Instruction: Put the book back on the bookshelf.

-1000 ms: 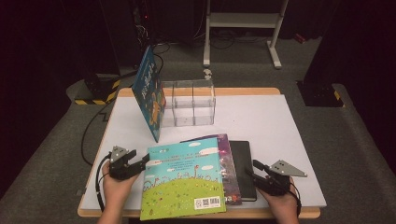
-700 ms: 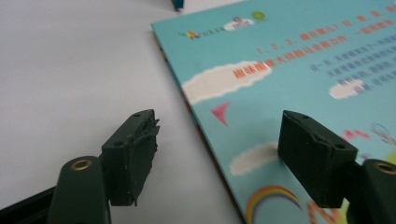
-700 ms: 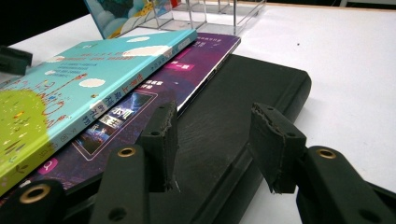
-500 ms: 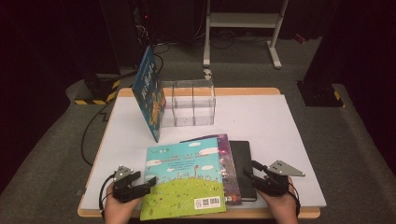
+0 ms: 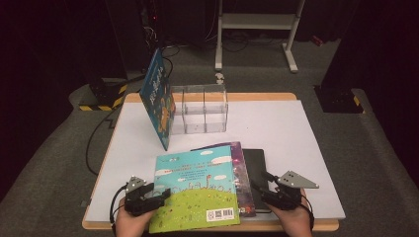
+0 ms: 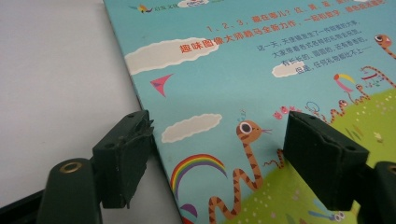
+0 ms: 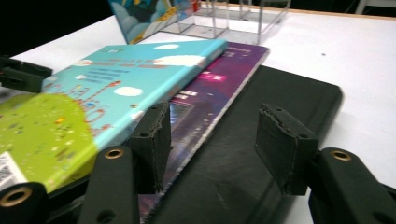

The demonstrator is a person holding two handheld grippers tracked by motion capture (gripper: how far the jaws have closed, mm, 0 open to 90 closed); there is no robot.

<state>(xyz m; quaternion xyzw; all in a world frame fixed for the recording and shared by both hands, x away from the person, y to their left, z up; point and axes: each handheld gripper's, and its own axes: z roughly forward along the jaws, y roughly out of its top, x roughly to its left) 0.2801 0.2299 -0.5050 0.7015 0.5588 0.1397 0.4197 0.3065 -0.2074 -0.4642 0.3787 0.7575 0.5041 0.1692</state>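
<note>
A teal and green picture book (image 5: 195, 190) lies on top of a stack at the table's front, over a purple book (image 5: 241, 160) and a black book (image 5: 257, 160). My left gripper (image 5: 159, 194) is open at the picture book's left edge near its front corner. In the left gripper view one jaw stands over the white table and the other over the cover of the picture book (image 6: 261, 79). My right gripper (image 5: 265, 186) is open low over the stack's right side. In the right gripper view its jaws straddle the purple book's (image 7: 210, 98) edge and the black book (image 7: 261, 121).
A blue book (image 5: 157, 98) leans upright against a clear divided organiser (image 5: 200, 108) at the back of the white table (image 5: 296, 148). The stack overhangs the table's front edge slightly. Cables trail off the left side to the floor.
My left gripper has drawn back toward the front edge and slid right, up against the picture book's left side. The right gripper has barely moved.
</note>
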